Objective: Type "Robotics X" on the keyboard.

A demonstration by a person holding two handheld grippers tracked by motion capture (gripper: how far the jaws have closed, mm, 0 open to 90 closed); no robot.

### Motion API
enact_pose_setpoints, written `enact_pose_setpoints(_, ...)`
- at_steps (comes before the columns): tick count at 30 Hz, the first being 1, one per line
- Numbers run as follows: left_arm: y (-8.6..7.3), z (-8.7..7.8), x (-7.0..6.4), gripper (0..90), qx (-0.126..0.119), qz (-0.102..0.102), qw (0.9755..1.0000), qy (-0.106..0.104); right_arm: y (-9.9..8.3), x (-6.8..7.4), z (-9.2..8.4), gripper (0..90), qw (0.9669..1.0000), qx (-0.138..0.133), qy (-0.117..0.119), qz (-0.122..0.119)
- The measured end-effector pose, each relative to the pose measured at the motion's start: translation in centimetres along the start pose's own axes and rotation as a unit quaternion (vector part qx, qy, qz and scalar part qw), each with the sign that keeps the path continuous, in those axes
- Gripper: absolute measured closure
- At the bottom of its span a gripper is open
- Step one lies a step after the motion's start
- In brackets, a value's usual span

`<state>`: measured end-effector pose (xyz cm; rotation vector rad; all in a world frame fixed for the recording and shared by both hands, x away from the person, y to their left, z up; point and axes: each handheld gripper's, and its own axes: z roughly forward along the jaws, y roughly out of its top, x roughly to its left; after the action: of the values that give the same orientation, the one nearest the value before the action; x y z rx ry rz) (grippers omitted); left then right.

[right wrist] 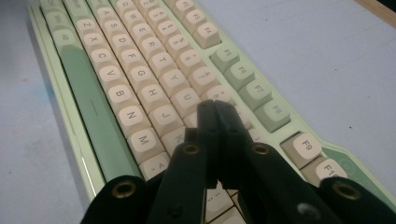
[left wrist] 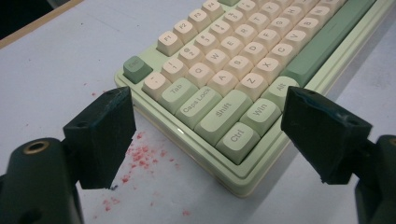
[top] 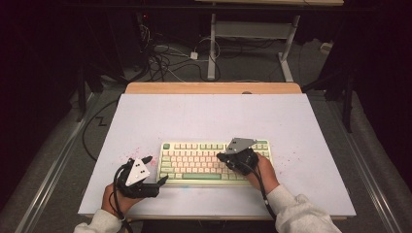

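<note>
Keyboard point(top: 216, 162): pale green case with cream and green keys, lying flat near the front edge of the white table top point(top: 209, 116), a little right of its middle.
Right gripper point(top: 228, 158): jaws pressed together into one point, nothing held between them; the tip hangs over the right half of the key field. In its own view the tip point(right wrist: 215, 108) sits over the keys near U, I and J; whether it touches a cap I cannot tell.
Left gripper point(top: 156, 170): jaws spread wide, empty, resting off the keyboard's left end, toward the front-left corner.
Step, as I judge it: pressing one key with the closed tip.
Doing it well: keep the jaws shut, come down straight on the centre of one cap, press lightly so neighbours stay up and the board does not slide.
Left gripper view adds: legends at the left end, Esc point(left wrist: 137, 69), Tab, Caps Lock, Shift, Ctrl point(left wrist: 237, 138), and red specks point(left wrist: 140, 156) on the table beside that end.
High view adds: both forearms, and the wooden strip point(top: 214, 88) along the far edge.
</note>
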<state>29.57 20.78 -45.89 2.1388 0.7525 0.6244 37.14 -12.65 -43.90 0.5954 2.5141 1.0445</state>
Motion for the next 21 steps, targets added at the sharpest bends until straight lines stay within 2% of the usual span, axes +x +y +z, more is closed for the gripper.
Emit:
enact_pose_setpoints(2, 0.0, 0.0, 0.0, 17.0, -0.004, 0.005, 1.0000, 0.002, 0.0, 0.1, 0.2, 90.0, 1.0000, 0.004, 0.001, -0.002)
enact_pose_setpoints(7, 0.0, 0.1, 0.0, 17.0, 0.000, 0.001, 1.0000, -0.002, 0.1, 0.1, 0.7, 90.0, 0.9998, 0.015, -0.009, -0.012)
enact_pose_setpoints(12, 0.0, 0.0, 0.0, 17.0, -0.001, 0.000, 1.0000, -0.004, 0.0, -0.2, 1.0, 90.0, 0.9997, 0.022, -0.014, -0.003)
enact_pose_setpoints(21, 0.1, 0.1, -0.1, 17.0, -0.001, 0.001, 1.0000, -0.004, 0.0, -0.2, 1.3, 90.0, 0.9996, 0.026, -0.013, -0.008)
